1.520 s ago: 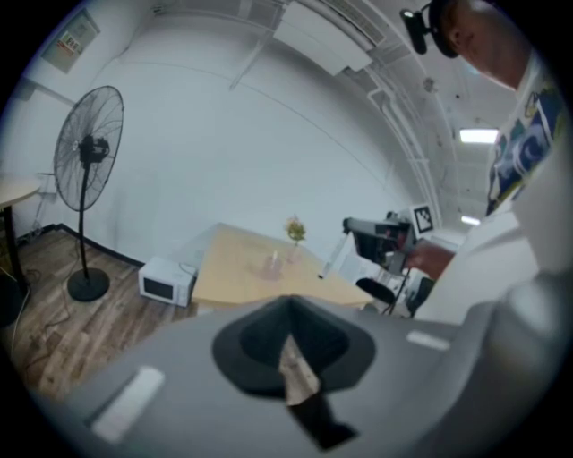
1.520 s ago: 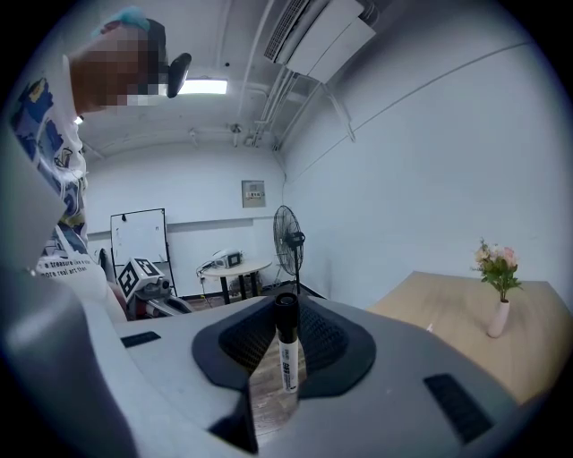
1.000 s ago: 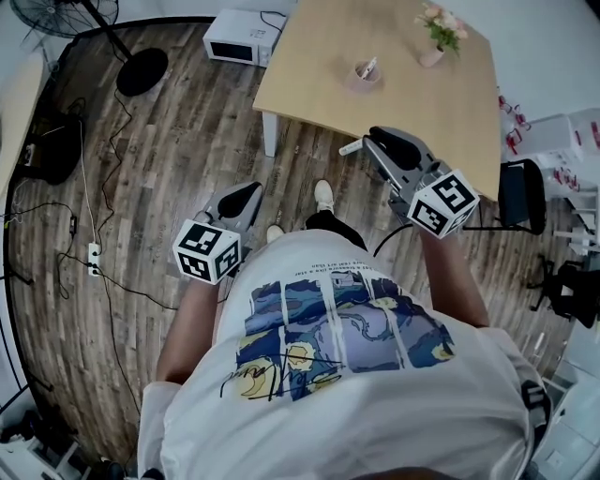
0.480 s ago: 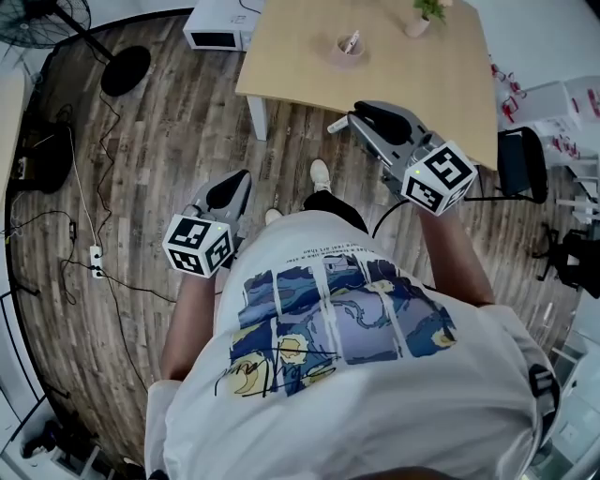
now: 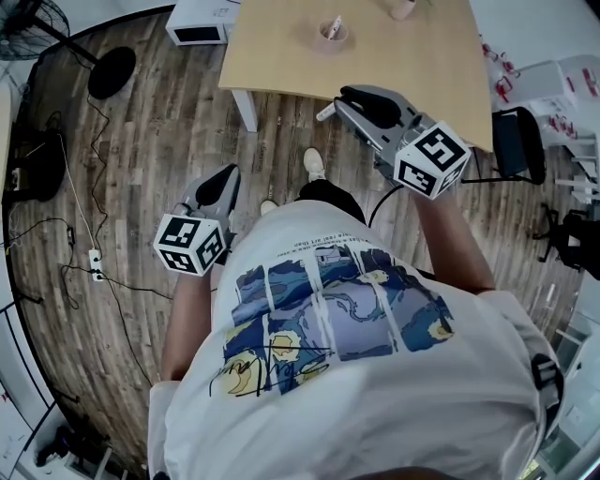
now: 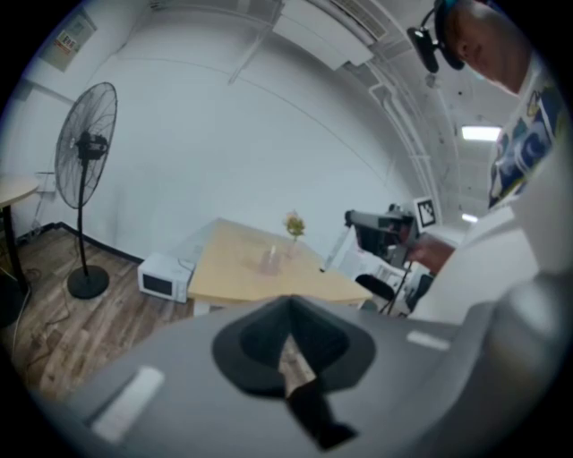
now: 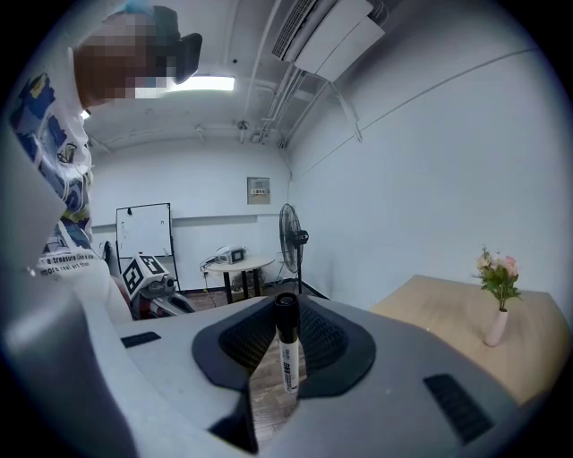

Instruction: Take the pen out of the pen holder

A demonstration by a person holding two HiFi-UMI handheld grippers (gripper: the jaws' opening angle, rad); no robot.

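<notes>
My right gripper point(image 5: 349, 96) is shut on a white marker pen point(image 5: 325, 112) with a black cap, held in the air at the near edge of the wooden table point(image 5: 422, 66). In the right gripper view the pen point(image 7: 287, 353) stands upright between the pads of the right gripper point(image 7: 285, 309). The pink pen holder point(image 5: 330, 33) sits further back on the table, with something white still poking out of it. My left gripper point(image 5: 228, 174) hangs lower at the left over the floor, shut and empty. The left gripper view shows the left gripper point(image 6: 288, 306) pointing at the pen holder point(image 6: 269, 261).
A flower vase point(image 7: 495, 326) stands at the table's back. On the wood floor are a white microwave point(image 5: 199, 21), a standing fan's base point(image 5: 112, 70), cables and a power strip point(image 5: 94, 262). A black chair point(image 5: 516, 141) stands at the right. The person's shoes are below the table edge.
The head view has drifted, so the table and pen holder sit higher in the picture. Both grippers keep their pose, and the pen stays in the right one.
</notes>
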